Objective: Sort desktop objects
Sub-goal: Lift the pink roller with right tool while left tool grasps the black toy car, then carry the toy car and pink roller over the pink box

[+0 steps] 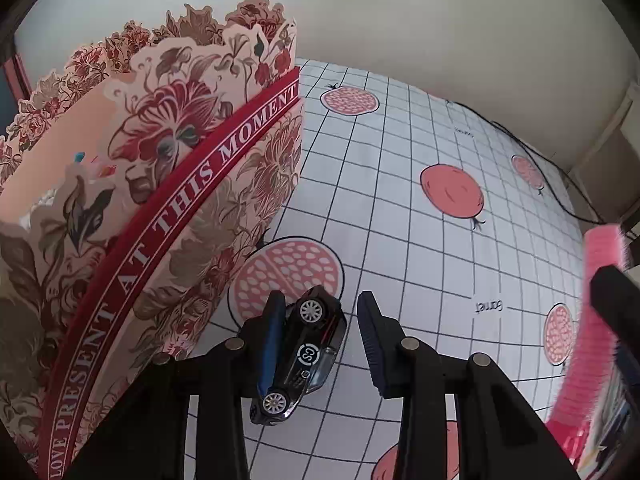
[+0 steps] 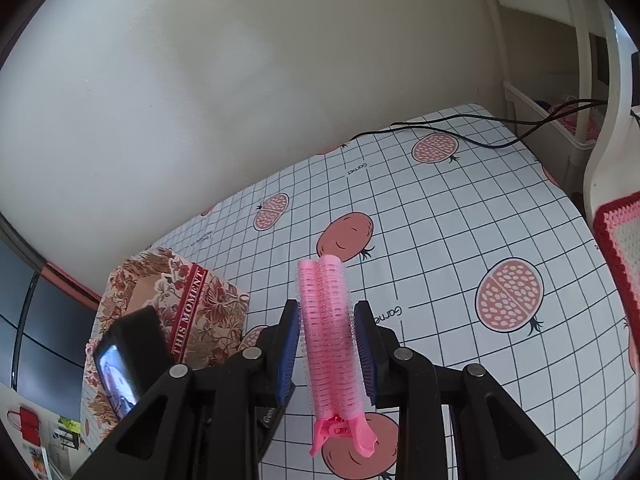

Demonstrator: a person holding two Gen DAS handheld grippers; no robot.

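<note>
Black die-cast toy car with silver wheels lies tipped on its side on the grid-patterned counter, just beside the floral paper box. In the left wrist view, the left hand-held gripper straddles it, jaws apart: the left pad touches, the right stands clear. Closing evenly should keep it from rolling. In the right wrist view, the right hand-held gripper is clamped on a pink bristled hair-roller clip, held above the counter.

One toy car, one hair roller (pink), one box.
</note>
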